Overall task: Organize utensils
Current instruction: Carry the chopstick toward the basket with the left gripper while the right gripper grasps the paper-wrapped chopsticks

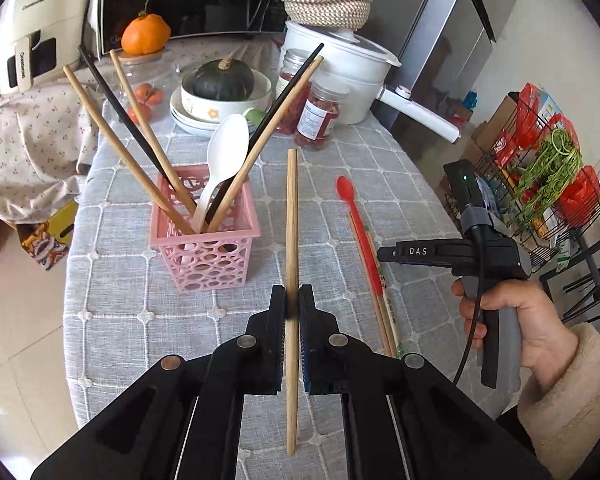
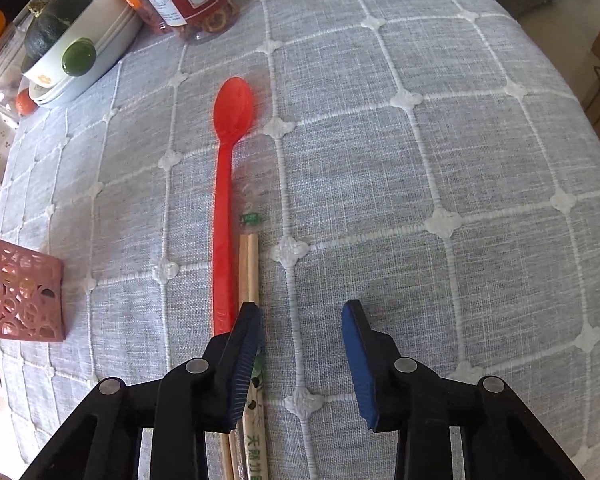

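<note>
My left gripper (image 1: 292,292) is shut on a bare wooden chopstick (image 1: 291,208), which stands nearly upright between the jaws above the checked tablecloth (image 1: 112,320). Just to its left is the pink openwork basket (image 1: 204,256), holding several chopsticks and a white spoon (image 1: 224,160). A red spoon (image 2: 226,200) lies on the cloth beside a paper-wrapped pair of chopsticks (image 2: 249,268). My right gripper (image 2: 300,306) hangs open low over them. Its left finger (image 2: 244,360) sits above the wrapped pair, and only bare cloth shows between the pads.
Stacked bowls (image 1: 220,112) with a dark squash, jars of red dried fruit (image 1: 316,120) and a white pot (image 1: 340,64) crowd the far side. A person's hand (image 1: 512,312) grips the right tool. A wire rack (image 1: 548,176) stands beyond the table's right edge.
</note>
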A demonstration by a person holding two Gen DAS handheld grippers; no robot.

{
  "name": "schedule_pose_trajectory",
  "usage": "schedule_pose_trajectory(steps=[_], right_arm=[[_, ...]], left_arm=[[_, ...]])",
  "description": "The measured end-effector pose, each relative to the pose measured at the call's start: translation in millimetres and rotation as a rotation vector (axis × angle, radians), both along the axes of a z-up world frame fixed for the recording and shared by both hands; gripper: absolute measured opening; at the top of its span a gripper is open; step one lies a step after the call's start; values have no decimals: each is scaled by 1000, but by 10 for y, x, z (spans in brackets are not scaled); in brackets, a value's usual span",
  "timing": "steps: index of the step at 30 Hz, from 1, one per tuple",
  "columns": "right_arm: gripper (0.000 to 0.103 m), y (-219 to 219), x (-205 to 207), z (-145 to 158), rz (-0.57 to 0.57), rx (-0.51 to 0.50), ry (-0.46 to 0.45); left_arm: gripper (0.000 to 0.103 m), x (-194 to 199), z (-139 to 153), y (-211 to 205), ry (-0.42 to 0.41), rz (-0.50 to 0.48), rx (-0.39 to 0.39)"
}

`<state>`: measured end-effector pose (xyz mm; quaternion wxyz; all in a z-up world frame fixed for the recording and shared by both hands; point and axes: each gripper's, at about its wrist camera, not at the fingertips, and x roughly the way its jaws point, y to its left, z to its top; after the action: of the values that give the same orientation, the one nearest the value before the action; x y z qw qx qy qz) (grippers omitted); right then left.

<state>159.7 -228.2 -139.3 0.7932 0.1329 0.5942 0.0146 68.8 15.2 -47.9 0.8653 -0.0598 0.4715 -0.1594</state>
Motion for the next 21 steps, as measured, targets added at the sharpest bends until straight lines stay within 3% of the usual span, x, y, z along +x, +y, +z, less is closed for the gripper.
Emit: schedule_pose_trajectory(steps=[6, 11, 15, 21], right_arm=[[38, 205, 17, 0, 40, -57, -7], [36, 462, -9, -24, 130, -236, -26], [12, 485, -5, -23, 150, -256, -25], [4, 389, -32, 2, 134, -217, -45]], left_arm=[[6, -12, 3, 63, 11, 0, -23], [6, -26, -3, 81, 9, 1, -22], [6, -20, -8, 110, 6, 11, -26], [6, -33, 104, 161, -60, 26, -22]])
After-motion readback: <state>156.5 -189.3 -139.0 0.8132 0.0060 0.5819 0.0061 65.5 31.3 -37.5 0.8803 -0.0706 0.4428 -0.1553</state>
